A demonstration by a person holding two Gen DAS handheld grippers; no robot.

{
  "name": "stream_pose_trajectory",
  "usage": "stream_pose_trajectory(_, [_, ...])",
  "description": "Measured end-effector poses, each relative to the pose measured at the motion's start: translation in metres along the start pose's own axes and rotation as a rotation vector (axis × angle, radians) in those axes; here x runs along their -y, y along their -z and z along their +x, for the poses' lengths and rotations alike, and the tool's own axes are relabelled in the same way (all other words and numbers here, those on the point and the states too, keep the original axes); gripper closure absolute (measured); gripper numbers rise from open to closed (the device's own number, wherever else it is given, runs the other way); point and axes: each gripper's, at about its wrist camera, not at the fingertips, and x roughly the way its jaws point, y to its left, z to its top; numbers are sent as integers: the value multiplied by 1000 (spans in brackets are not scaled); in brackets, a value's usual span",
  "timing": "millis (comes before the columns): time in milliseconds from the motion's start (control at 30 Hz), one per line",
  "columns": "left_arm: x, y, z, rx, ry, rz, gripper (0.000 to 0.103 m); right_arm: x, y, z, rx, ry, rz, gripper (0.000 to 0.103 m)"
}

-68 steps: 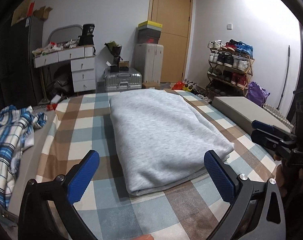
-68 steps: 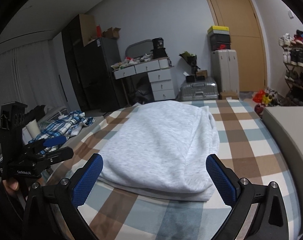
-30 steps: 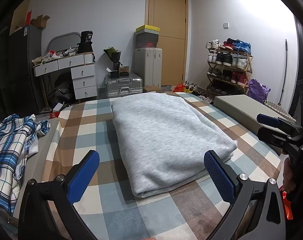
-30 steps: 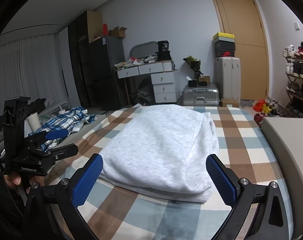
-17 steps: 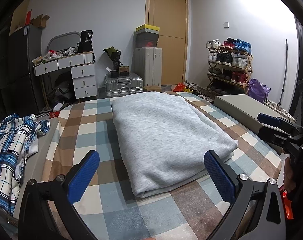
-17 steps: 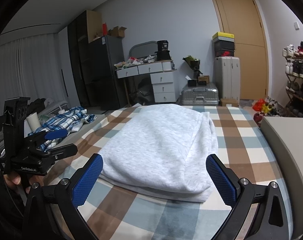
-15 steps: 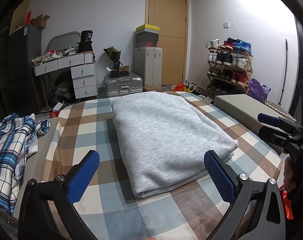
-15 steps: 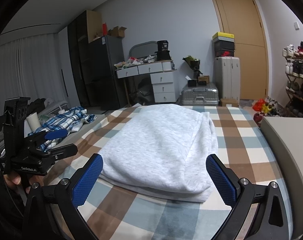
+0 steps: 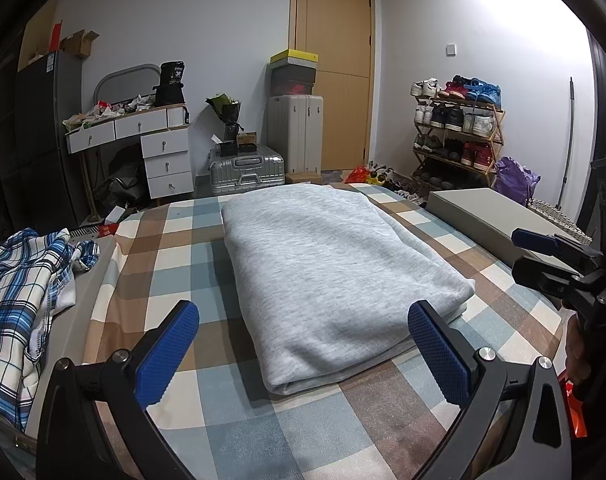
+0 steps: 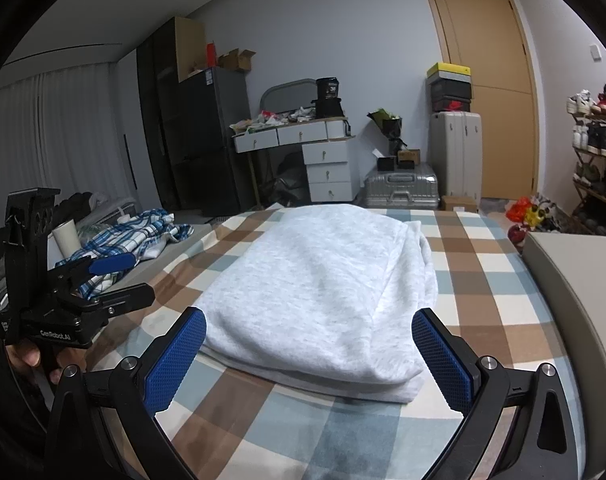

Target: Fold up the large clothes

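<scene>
A grey garment (image 9: 327,276) lies folded into a thick rectangle on the bed (image 9: 151,264), which is covered in a brown, blue and cream check. The garment runs lengthwise away from both cameras, its near edge showing stacked layers and its right side rounded where the cloth doubles over. In the right wrist view the same garment (image 10: 323,292) looks paler, with loose folds along its right edge.

The left gripper (image 9: 303,348) hangs above the bed just short of the garment's near edge, its blue-padded fingers (image 9: 167,352) wide apart with nothing between them. The right gripper (image 10: 309,356) sits the same way, near the garment's near edge, fingers (image 10: 443,364) spread wide and holding nothing. Each gripper shows in the other's view: the right gripper (image 9: 543,260) to the right of the garment and clear of it, the left gripper (image 10: 103,284) to the left of the garment, held by a hand (image 10: 27,356).

A blue plaid shirt (image 9: 19,292) lies crumpled at the bed's left edge, well apart from the garment. A flat grey box (image 9: 487,216) rests at the bed's right edge. Beyond the garment's far end stand a white drawer desk (image 9: 151,148), a silver suitcase (image 9: 247,172), a door (image 9: 335,80) and a shoe rack (image 9: 455,128).
</scene>
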Motion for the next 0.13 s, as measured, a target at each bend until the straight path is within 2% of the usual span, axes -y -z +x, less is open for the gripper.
stream_pose_trajectory(133, [0, 1, 0, 1, 1, 0, 1, 1, 1, 1, -2, 0, -8, 0])
